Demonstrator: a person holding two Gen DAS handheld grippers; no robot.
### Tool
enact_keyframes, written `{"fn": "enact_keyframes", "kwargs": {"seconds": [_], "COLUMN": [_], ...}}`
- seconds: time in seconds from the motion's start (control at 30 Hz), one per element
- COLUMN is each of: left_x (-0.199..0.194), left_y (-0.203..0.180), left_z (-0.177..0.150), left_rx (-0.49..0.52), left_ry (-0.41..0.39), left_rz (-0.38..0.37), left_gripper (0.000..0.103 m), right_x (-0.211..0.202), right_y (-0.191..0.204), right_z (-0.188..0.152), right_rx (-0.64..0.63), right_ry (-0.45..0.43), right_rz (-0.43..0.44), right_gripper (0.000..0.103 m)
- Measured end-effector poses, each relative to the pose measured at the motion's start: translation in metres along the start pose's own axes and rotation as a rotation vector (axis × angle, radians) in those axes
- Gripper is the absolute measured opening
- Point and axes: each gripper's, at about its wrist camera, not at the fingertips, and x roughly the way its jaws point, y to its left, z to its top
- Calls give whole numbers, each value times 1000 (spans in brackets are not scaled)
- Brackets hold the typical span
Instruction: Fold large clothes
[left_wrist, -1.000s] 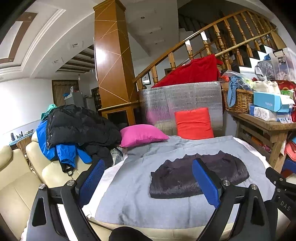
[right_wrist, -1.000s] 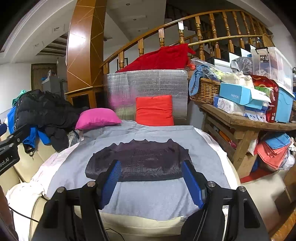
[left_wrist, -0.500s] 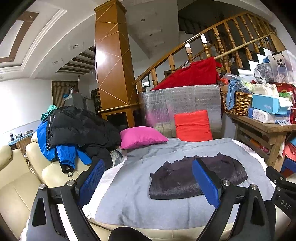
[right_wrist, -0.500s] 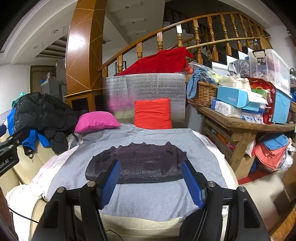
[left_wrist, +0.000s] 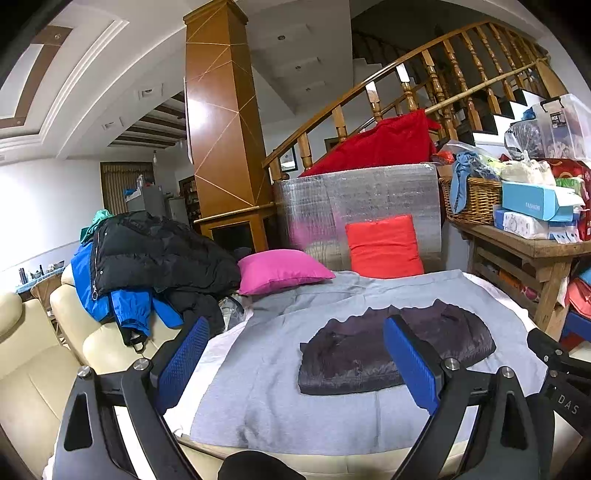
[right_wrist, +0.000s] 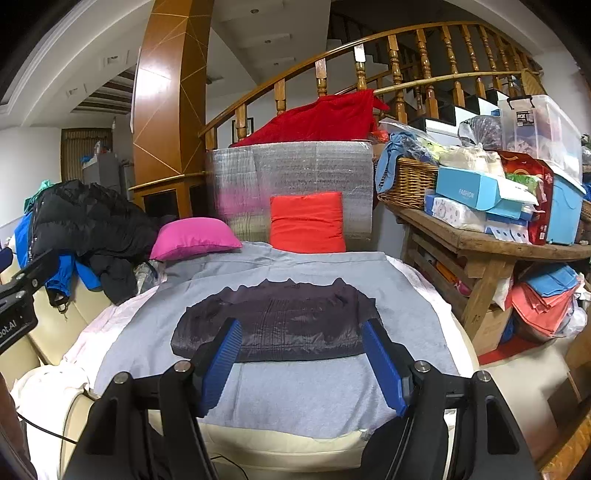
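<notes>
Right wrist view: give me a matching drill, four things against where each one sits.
Things:
1. dark jacket
2. pink pillow
3. black puffer coat
4. wicker basket

Places:
A. on the wooden table at right
B. heaped on the cream sofa at left
C. folded flat on the grey sheet
D. at the sheet's far left corner

Pairs: 1-C, 2-D, 3-B, 4-A

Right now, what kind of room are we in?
Most likely a lived-in home's living room: cream sofas heaped with coats, a wooden staircase behind, and a cluttered wooden table alongside.
</notes>
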Motion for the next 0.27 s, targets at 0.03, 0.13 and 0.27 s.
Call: {"fn": "enact_keyframes", "kwargs": {"seconds": [0.03, 0.13, 0.27], "left_x": [1, 4, 19], "left_y": [0, -2, -3], "left_z": [0, 0, 4], "left_rx": [0, 5, -12], "left_ry": [-2, -22, -73], "left_rz": [-7, -46, -106], "left_gripper": [95, 95, 96], "right_x": [0, 6, 25], "right_y": [0, 2, 0], "right_z": [0, 3, 14], "right_rx": [-1, -12, -26], "right_ry": [0, -1, 1], "right_rz": [0, 1, 7], "right_gripper": [72, 72, 72]}}
